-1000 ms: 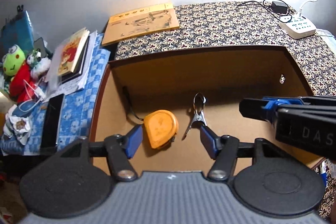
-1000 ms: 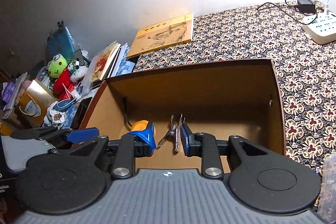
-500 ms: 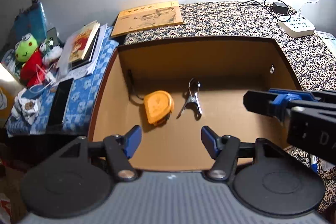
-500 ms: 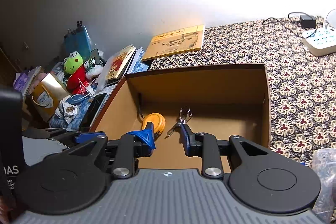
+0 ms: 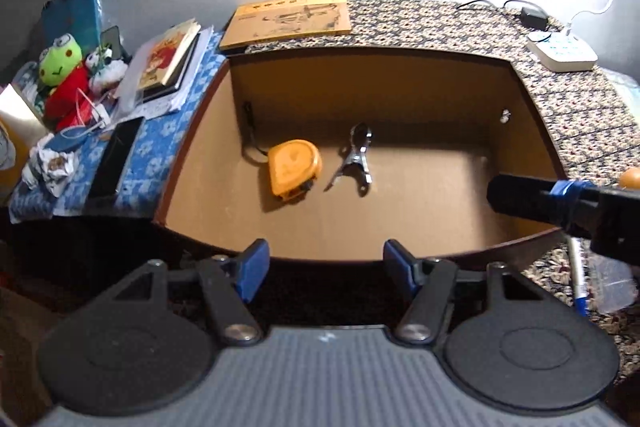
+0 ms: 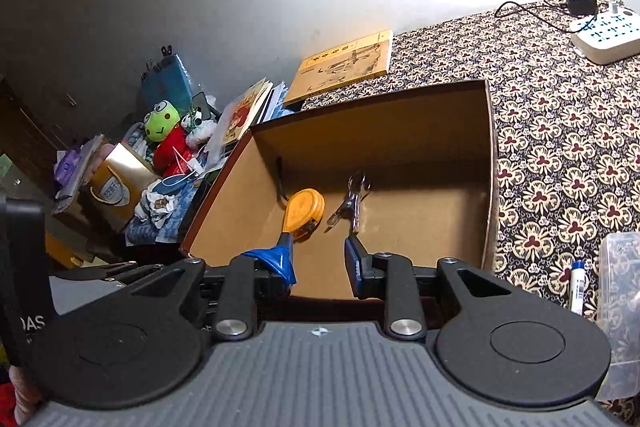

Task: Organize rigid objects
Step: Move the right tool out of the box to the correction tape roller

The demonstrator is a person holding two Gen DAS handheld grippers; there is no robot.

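Nearest, the left hand-held gripper [image 5: 324,269] hangs over the front edge of the cardboard box [image 5: 360,67], fingers spread wide and empty. Likewise, the right hand-held gripper [image 6: 320,263] sits at the box's front edge with its jaws apart, holding nothing. Inside on the box floor lie an orange tape measure [image 5: 294,167] and, just beside it on the right, a metal clip [image 5: 354,161]. Beyond the box, a yellow book [image 5: 288,21] rests on the patterned desk [image 6: 560,131], with a white power strip [image 6: 606,37] further right.

You have drawn both the left gripper [image 5: 324,269] and right gripper [image 6: 320,263] back, out of the box [image 5: 400,227], both spread and empty.
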